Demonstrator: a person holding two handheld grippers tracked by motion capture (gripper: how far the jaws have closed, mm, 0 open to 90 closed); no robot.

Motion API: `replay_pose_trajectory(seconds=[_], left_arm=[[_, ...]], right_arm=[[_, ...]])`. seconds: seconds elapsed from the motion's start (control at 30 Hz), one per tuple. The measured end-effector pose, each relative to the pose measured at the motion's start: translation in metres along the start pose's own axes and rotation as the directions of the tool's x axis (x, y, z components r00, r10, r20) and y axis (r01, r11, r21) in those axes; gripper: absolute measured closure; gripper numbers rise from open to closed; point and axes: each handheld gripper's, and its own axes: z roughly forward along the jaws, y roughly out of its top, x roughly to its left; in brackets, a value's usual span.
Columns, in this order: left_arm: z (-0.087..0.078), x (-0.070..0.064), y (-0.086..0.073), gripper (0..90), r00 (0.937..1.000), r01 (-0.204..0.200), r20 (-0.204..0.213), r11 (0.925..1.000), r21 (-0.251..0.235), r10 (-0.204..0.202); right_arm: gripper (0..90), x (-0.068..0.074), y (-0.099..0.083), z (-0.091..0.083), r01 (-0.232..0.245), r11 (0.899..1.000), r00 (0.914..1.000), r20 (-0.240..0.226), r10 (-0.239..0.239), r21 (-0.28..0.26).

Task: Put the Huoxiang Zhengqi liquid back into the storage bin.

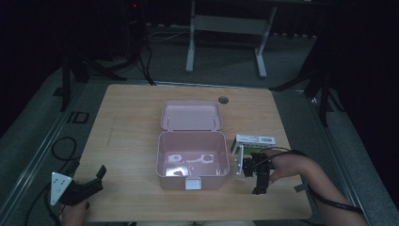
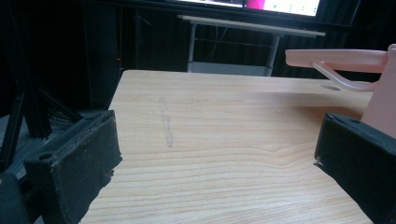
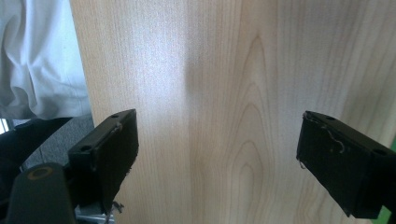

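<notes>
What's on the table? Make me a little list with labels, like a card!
table: light wooden table
pink box: pink plastic box in the middle, lid open and tipped back
inside the box: only shiny reflections visible, contents hard to tell
small carton: white and green carton just right of the box
left gripper: left gripper at the near left corner, jaws open, holding nothing
right gripper: right gripper near the carton, pointing down at the table, jaws open, holding nothing

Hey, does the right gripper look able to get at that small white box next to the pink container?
Probably yes. The right gripper sits just in front of the white box, jaws open, nothing between them, though it would need turning toward it.
</notes>
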Motion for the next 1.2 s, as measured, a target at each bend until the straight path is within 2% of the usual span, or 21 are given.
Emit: replay_pose_trajectory(seconds=[0.2, 0.37, 0.8, 0.97, 1.2], left_arm=[[0.000, 0.000, 0.000, 0.2, 1.0000, 0.000, 0.000, 1.0000, 0.000, 0.000], [0.000, 0.000, 0.000, 0.2, 1.0000, -0.001, 0.000, 1.0000, 0.001, 0.001], [0.000, 0.000, 0.000, 0.2, 1.0000, -0.001, 0.000, 1.0000, 0.001, 0.001], [0.000, 0.000, 0.000, 0.2, 1.0000, -0.003, 0.001, 1.0000, 0.003, 0.003], [0.000, 0.000, 0.000, 0.2, 1.0000, -0.003, 0.001, 1.0000, 0.002, 0.003]], right_arm=[[12.8, -0.002, 0.000, -0.011, 0.012, 1.000, 0.9998, 0.013, -0.012, -0.008], [12.8, -0.005, 0.000, -0.023, 0.006, 1.000, 0.9999, 0.016, -0.006, -0.014], [13.4, -0.018, -0.005, -0.055, -0.009, 0.999, 0.9979, 0.063, 0.011, -0.033], [13.7, -0.030, -0.009, -0.071, -0.028, 0.999, 0.9955, 0.089, 0.032, -0.044], [13.7, -0.051, -0.013, -0.080, -0.057, 0.997, 0.9937, 0.095, 0.061, -0.045]])
